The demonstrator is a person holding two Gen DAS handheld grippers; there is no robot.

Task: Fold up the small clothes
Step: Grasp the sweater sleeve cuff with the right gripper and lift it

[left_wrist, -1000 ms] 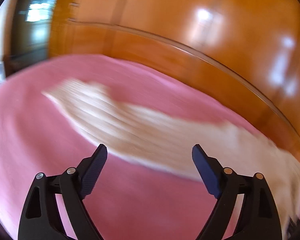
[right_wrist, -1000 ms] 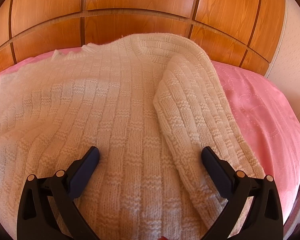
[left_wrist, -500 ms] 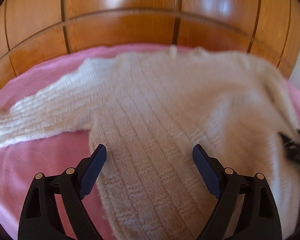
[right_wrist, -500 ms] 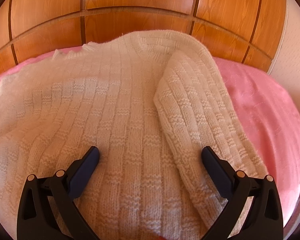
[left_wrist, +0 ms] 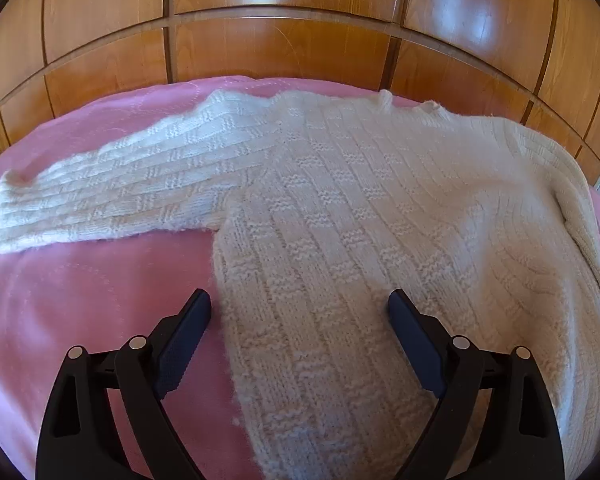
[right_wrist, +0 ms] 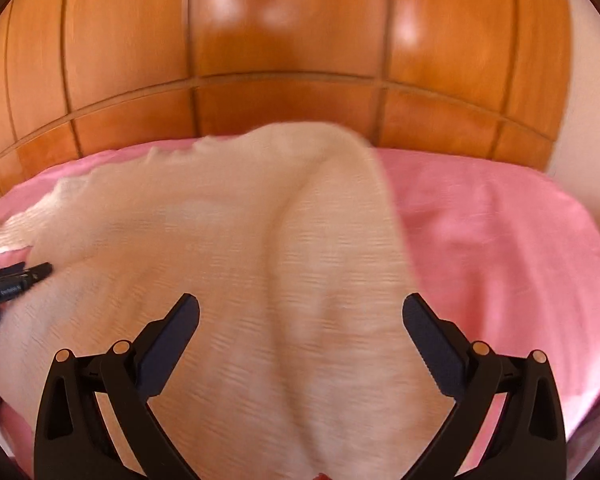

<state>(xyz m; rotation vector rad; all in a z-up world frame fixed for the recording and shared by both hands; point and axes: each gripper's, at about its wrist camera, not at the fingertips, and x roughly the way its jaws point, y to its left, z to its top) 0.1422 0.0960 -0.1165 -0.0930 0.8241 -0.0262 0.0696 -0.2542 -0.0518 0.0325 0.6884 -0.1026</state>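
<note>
On pink bedspread [left_wrist: 80, 300]: cream knit sweater [left_wrist: 360, 220] lies flat, body axis running away from both claws, one sleeve [left_wrist: 120, 196] stretched out leftward; L gripper [left_wrist: 300, 316] nearer it, R gripper [right_wrist: 300, 320] too released, nothing grasped.

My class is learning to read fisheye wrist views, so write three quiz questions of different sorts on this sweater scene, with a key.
1. True or false: the cream knitted sweater lies on a pink bedspread.
2. Which sleeve is already folded over the body? A: the one on the left gripper's side. B: the one on the right gripper's side.
3. Fill in: behind the bed stand glossy ___ panels.

Key: 1 true. 2 B; the folded sleeve covers the body, the other sleeve is spread out. 3 wooden.
</note>
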